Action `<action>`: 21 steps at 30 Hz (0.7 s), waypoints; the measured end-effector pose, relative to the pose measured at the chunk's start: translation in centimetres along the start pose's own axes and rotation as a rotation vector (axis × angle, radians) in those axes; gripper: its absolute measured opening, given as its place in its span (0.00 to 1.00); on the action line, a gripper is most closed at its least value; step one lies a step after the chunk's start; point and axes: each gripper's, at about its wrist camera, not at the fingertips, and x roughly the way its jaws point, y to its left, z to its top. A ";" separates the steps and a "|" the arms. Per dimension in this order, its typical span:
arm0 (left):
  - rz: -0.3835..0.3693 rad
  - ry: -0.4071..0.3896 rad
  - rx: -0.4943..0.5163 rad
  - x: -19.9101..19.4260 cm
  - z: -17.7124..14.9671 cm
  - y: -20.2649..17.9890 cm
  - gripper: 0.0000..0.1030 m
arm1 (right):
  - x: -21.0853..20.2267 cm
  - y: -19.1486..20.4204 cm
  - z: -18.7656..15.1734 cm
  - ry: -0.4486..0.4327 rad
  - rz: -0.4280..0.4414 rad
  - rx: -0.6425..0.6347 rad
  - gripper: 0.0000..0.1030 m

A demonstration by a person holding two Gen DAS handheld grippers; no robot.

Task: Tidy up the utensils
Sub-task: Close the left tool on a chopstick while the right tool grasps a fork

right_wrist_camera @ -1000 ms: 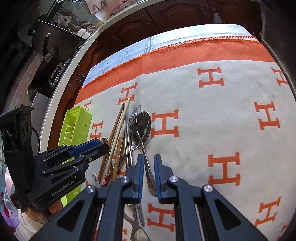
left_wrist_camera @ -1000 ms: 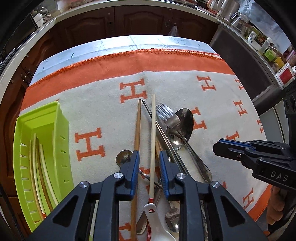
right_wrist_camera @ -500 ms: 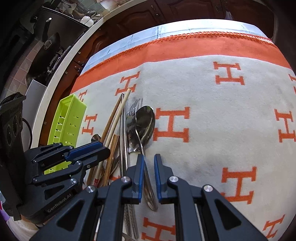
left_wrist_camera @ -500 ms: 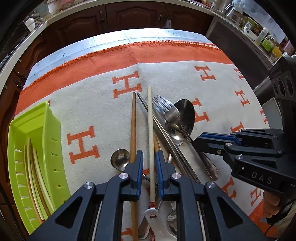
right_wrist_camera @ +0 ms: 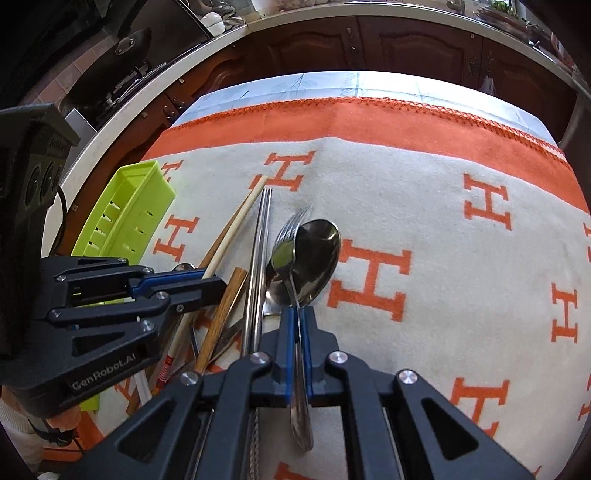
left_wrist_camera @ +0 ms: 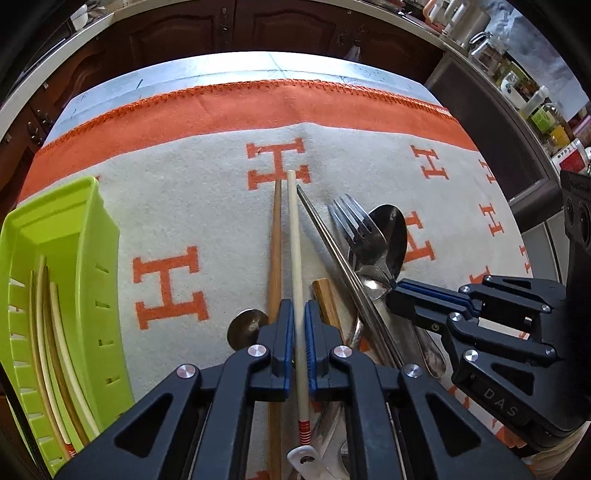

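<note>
A pile of utensils lies on a cream cloth with orange H marks. My left gripper (left_wrist_camera: pixel 298 314) is shut on a cream chopstick (left_wrist_camera: pixel 294 243) with a red-striped end; a brown chopstick (left_wrist_camera: pixel 274 251) lies just left of it. My right gripper (right_wrist_camera: pixel 297 317) is shut on the handle of a steel spoon (right_wrist_camera: pixel 286 258), above a larger spoon (right_wrist_camera: pixel 317 258) and a fork (right_wrist_camera: pixel 293 221). The right gripper also shows in the left wrist view (left_wrist_camera: pixel 397 295), and the left gripper in the right wrist view (right_wrist_camera: pixel 216 284). Steel chopsticks (right_wrist_camera: pixel 260 251) lie between them.
A lime green slotted tray (left_wrist_camera: pixel 55 295) with several chopsticks inside stands at the left of the cloth; it also shows in the right wrist view (right_wrist_camera: pixel 125 214). A white ceramic spoon (left_wrist_camera: pixel 306 458) lies under my left gripper. Dark wooden cabinets (left_wrist_camera: pixel 258 29) stand beyond the table.
Both grippers have closed: the left on the cream chopstick, the right on the spoon handle. Both moved forward and lower over the pile.
</note>
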 end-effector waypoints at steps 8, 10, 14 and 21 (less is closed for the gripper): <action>-0.030 -0.031 -0.052 -1.9 -1.0 0.6 0.03 | -2.0 -1.4 -1.0 -0.040 0.092 0.104 0.02; -0.033 -0.050 -0.052 -2.9 -1.0 0.5 0.03 | -2.7 -1.7 -1.2 -0.055 0.110 0.126 0.02; -0.018 -0.102 -0.047 -5.4 -1.3 0.5 0.03 | -4.1 -1.8 -1.6 -0.084 0.116 0.151 0.02; -0.011 -0.160 -0.046 -9.6 -2.8 0.8 0.03 | -7.1 -0.5 -2.3 -0.135 0.118 0.140 0.02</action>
